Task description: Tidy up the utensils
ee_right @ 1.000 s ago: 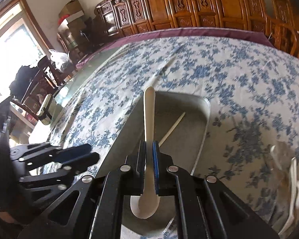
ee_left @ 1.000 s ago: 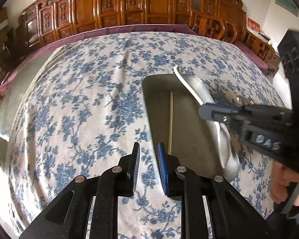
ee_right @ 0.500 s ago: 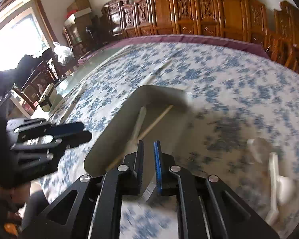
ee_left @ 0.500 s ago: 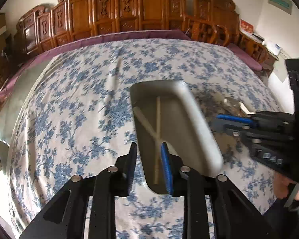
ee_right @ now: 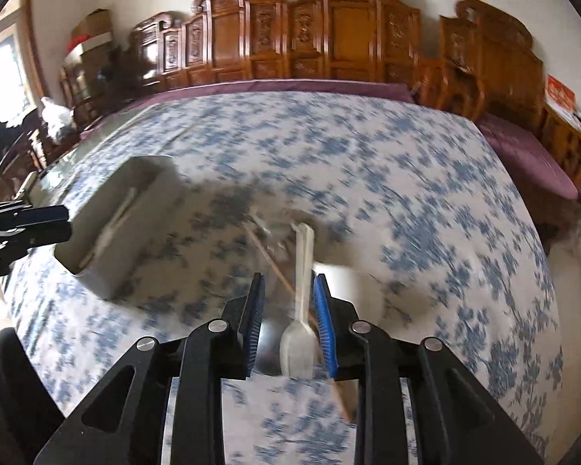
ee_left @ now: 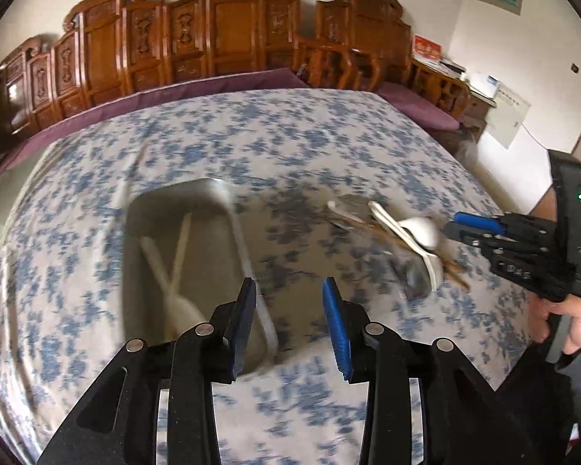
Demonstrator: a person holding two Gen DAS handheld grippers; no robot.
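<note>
Spreading its blue-padded fingers wide, your right gripper (ee_right: 287,321) is hovering low over the loose utensil pile, holding nothing. A white ceramic spoon (ee_right: 301,310) is lying in the gap between the fingers, bowl toward the camera and handle pointing away; motion blur is hiding whether either pad is touching it. A wooden chopstick (ee_right: 281,271) is crossing diagonally beneath the spoon, from upper left to lower right.

Your left gripper (ee_left: 289,321) is likewise standing open and empty, and you are keeping it above the near right rim of the grey rectangular tray (ee_left: 236,232). Inside the tray, another white spoon (ee_left: 166,283) and a pale chopstick (ee_left: 180,250) are lying crossed over each other near the left wall. In the left wrist view the pile of white spoons (ee_left: 410,232) and brown chopsticks (ee_left: 437,261) is sitting well to the right of the tray, just in front of your right gripper's fingertips.

Everything is resting on the blue floral cloth covering the tabletop (ee_right: 426,193). Carved wooden chairs (ee_right: 352,31) are lining the far edge against the wall.
</note>
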